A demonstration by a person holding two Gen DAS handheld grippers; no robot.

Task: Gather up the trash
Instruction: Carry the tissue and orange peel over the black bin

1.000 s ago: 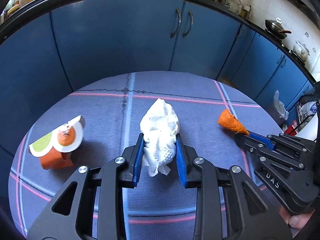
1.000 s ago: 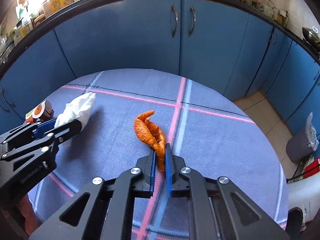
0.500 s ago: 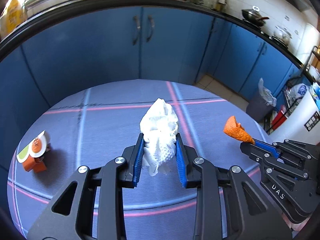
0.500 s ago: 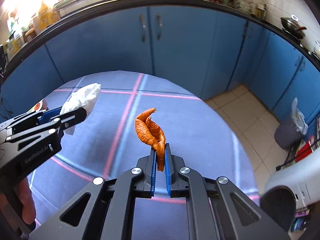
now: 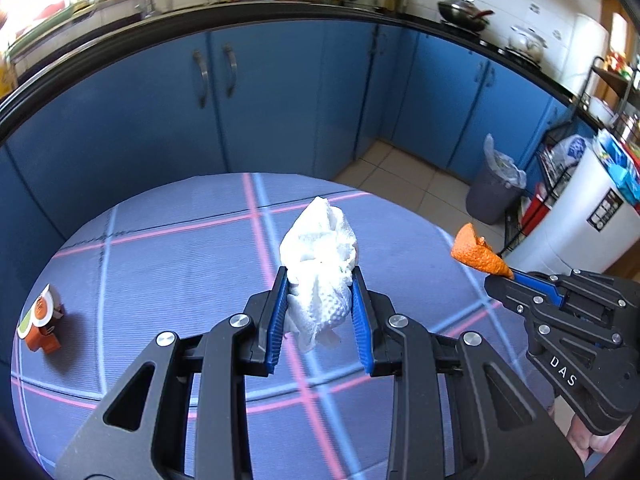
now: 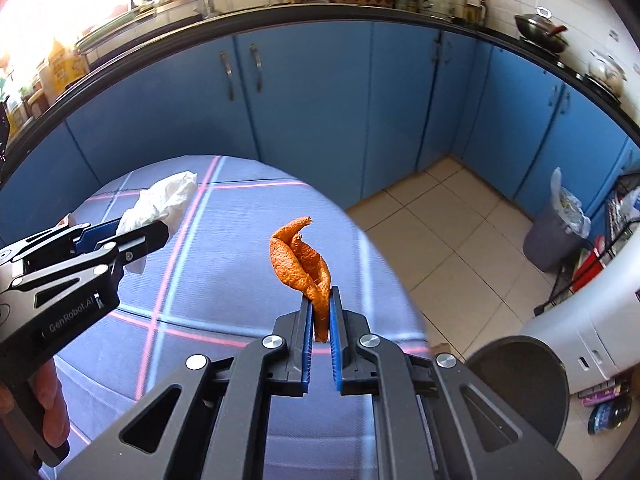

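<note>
**Both grippers loaded, held above table**

Left gripper point(image 5: 320, 292): jaws clamped on crumpled white tissue point(image 5: 320, 264). Tissue's long axis runs along the fingers, bulk sticking out forward past the tips, a small tail hanging down between the blue pads. Held in the air over the table point(image 5: 160, 264), which has a blue-grey cloth with pink and light-blue stripes. In the right wrist view the same tissue point(image 6: 164, 200) pokes out ahead of the left gripper point(image 6: 132, 236), pointing up and away.

Right gripper point(image 6: 320, 308): jaws nearly together, pinching orange peel point(image 6: 300, 264) by its lower end. Peel is elongated and curled; long axis goes up and left from the fingertips, pointed tip at the far top. It sits over the table's right edge, tiled floor point(image 6: 440, 232) beyond. In the left wrist view the peel point(image 5: 478, 254) stands out from the right gripper point(image 5: 510, 278), tip pointing up-left.

Small orange-and-white cup point(image 5: 40, 324) lies on the table at far left, well apart from both grippers. Grey trash bin point(image 6: 556, 236) with a plastic liner stands on the floor at right, by the blue cabinets point(image 6: 320, 112).
</note>
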